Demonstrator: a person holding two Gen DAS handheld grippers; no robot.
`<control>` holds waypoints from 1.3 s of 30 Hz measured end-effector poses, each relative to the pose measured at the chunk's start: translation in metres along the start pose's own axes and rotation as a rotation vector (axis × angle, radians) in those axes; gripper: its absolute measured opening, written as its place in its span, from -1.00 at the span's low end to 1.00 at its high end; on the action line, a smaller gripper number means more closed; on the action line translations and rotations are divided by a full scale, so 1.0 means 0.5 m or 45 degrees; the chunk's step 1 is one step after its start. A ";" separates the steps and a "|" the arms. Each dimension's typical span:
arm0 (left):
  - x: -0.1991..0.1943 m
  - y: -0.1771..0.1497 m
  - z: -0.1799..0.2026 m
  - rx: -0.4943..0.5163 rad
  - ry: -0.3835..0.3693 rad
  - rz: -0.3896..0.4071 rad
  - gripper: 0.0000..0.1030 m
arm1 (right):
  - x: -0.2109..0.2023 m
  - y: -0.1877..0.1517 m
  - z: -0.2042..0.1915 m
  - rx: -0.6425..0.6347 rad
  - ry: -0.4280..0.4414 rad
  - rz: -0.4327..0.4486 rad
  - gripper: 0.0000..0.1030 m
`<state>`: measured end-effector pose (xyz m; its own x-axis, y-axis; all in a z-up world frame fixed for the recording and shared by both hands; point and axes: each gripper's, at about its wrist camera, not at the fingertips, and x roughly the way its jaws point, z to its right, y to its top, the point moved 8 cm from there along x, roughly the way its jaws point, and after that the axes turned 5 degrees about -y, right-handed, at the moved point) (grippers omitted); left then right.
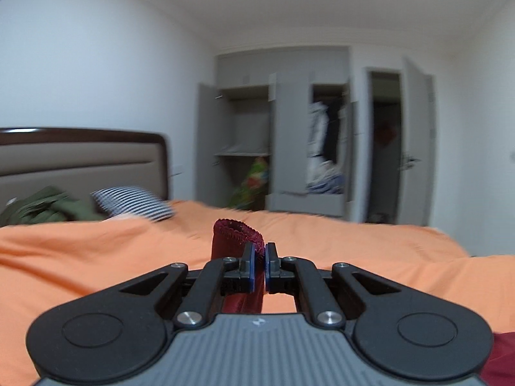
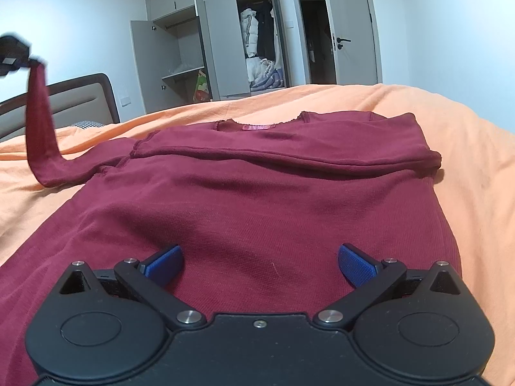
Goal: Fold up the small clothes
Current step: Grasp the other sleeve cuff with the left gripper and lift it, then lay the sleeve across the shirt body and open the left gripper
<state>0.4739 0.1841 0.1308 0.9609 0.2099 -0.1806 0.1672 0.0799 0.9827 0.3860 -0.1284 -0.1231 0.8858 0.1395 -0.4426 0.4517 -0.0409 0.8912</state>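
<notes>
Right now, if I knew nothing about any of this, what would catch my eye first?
A dark red long-sleeved top spread on the orange bedspread, its far sleeve already folded across the chest. The left gripper is shut on the cuff of the other sleeve, lifting it high. The right gripper hangs open over the hem.

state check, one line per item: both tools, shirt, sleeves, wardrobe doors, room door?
left tool: shut on sleeve cuff, lifted
right tool: open, over the shirt
shirt: spread on bed
right sleeve: folded across chest
wardrobe doors: open
room door: open
</notes>
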 end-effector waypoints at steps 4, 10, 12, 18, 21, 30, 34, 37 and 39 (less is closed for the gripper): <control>0.000 0.019 0.132 0.044 -0.139 0.025 -0.90 | -0.001 0.000 0.000 0.002 0.001 0.003 0.99; -0.001 -0.011 0.329 0.065 -0.357 0.015 -0.90 | -0.003 0.000 0.001 0.006 0.005 0.007 0.99; 0.002 -0.041 0.390 0.067 -0.420 -0.013 -0.90 | -0.003 0.000 0.001 0.006 0.005 0.007 0.99; 0.012 -0.160 0.551 0.143 -0.605 -0.133 -0.91 | -0.003 0.000 0.001 0.006 0.006 0.008 0.99; 0.008 -0.221 0.611 0.178 -0.679 -0.209 -0.91 | -0.004 0.000 0.000 0.012 0.010 0.011 0.99; 0.000 -0.343 0.686 0.233 -0.792 -0.390 -0.91 | -0.008 0.001 0.000 0.021 0.017 0.015 0.99; -0.007 -0.364 0.706 0.256 -0.834 -0.424 -0.91 | -0.008 0.001 0.001 0.020 0.017 0.015 0.99; -0.012 -0.385 0.724 0.293 -0.866 -0.465 -0.90 | -0.008 0.000 0.001 0.020 0.017 0.015 0.99; 0.000 -0.396 0.743 0.311 -0.869 -0.501 -0.90 | -0.008 0.000 0.001 0.020 0.017 0.015 0.99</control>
<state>0.5230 -0.1935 -0.0485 0.7314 -0.4339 -0.5261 0.4876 -0.2065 0.8483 0.3827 -0.1294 -0.1212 0.8897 0.1523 -0.4304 0.4428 -0.0583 0.8947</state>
